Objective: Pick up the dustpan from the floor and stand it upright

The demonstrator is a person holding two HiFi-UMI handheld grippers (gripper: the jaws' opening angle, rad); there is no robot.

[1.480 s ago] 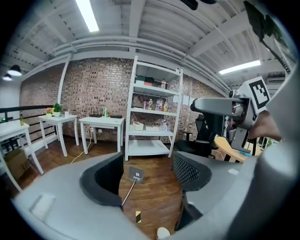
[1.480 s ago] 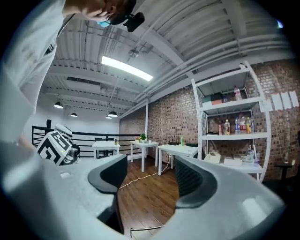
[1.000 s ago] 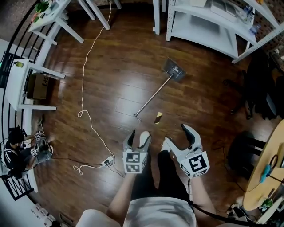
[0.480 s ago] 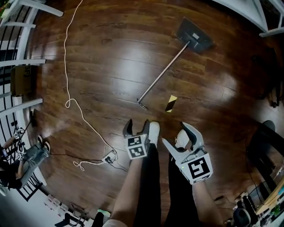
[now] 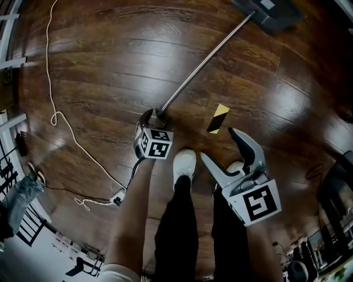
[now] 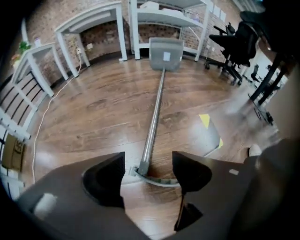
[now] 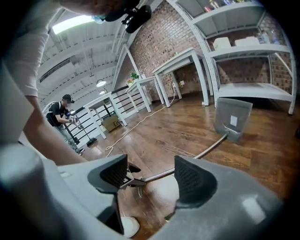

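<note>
The dustpan lies flat on the wooden floor, its grey pan (image 5: 269, 10) at the far right and its long metal handle (image 5: 204, 59) running down-left. In the left gripper view the pan (image 6: 166, 53) is far ahead. My left gripper (image 5: 152, 117) points steeply down over the handle's hooked end (image 6: 146, 168). That end lies between its open jaws, which have just narrowed a little and do not press on it. My right gripper (image 5: 218, 145) hangs open and empty to the right, above the person's legs. Its own view shows the handle (image 7: 208, 149) and pan (image 7: 232, 117) beyond its jaws.
A yellow-and-black tape mark (image 5: 218, 118) sits on the floor right of the handle's end. A white cord (image 5: 54, 118) runs to a power strip (image 5: 117, 196) at the left. The person's white shoe (image 5: 184, 164) is below the left gripper. White shelving (image 6: 161, 16) and an office chair (image 6: 236, 44) stand beyond.
Both grippers have dropped toward the floor, and the head camera with them. The left gripper has moved forward onto the handle's end; the right one stays back and to the right.
</note>
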